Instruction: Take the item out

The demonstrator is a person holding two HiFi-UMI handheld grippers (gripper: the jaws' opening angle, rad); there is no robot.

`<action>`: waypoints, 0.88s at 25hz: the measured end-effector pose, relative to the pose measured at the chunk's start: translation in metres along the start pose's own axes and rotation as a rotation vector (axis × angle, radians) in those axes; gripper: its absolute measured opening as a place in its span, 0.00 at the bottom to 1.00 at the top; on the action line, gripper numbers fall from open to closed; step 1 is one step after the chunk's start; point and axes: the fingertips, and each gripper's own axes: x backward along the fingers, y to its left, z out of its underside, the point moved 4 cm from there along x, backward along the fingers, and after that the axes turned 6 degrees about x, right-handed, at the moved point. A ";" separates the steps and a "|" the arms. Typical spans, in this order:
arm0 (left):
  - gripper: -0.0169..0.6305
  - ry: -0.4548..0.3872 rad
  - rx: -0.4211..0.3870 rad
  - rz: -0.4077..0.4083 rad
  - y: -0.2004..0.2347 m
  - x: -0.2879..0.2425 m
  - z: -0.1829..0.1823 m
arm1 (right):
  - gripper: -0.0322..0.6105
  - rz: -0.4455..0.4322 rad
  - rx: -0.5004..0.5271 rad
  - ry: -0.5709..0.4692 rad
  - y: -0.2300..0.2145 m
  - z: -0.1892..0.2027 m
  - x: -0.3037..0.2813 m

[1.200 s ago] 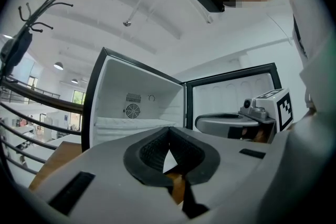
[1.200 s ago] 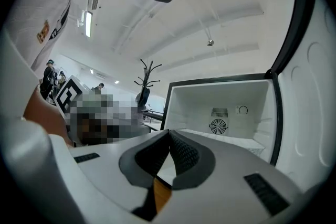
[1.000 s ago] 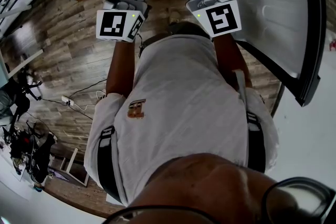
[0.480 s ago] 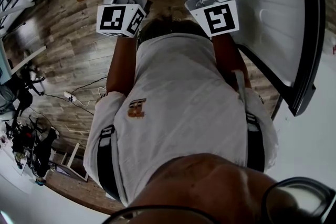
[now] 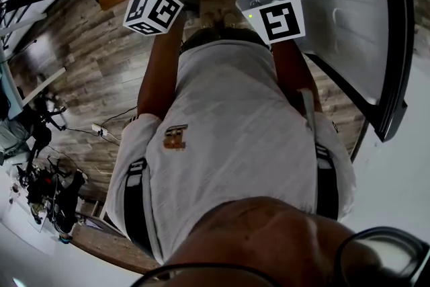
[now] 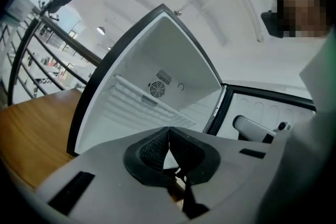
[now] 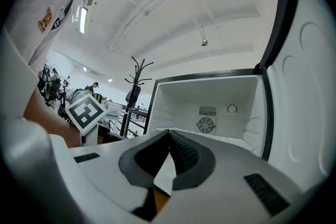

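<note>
Left to right:
- Wooden tabletop (image 6: 31, 128) at far left, with a black railing (image 6: 31, 50) behind it.
- Left gripper (image 6: 168, 132): jaws fully together, nothing between the pads. I hold it up in front of my chest. In head view its marker cube (image 5: 153, 10) is tilted onto 1 corner.
- Fridge (image 6: 157, 60) is straight ahead of both grippers, black frame, white liner. The back wall has a round fan vent (image 7: 205, 125), with a small round dial (image 7: 231, 108) to the right of it. 1 white shelf (image 7: 220, 136) crosses below the vent.
- Right gripper (image 7: 169, 134): jaws also pressed together, empty. It is level with the left one and just beside it. Its marker cube (image 5: 277, 18) sits flat-on to the head camera.
- Fridge door (image 5: 336, 3) is swung wide open on my right, with the moulded white inner panel facing me.
- A coat rack (image 7: 137, 73) stands left of the fridge in the right gripper view.
- Item: I can't tell where it is. The lower cavity is hidden behind both gripper bodies.
</note>
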 end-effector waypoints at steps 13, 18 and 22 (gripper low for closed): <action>0.06 0.050 0.367 -0.056 0.043 -0.016 0.026 | 0.10 0.033 0.040 0.039 0.002 -0.005 -0.015; 0.06 0.055 0.498 -0.073 0.059 -0.030 0.050 | 0.10 0.036 0.057 0.070 -0.002 0.010 -0.014; 0.06 0.062 0.573 -0.076 0.068 -0.040 0.058 | 0.10 0.011 0.101 0.143 -0.003 0.019 -0.016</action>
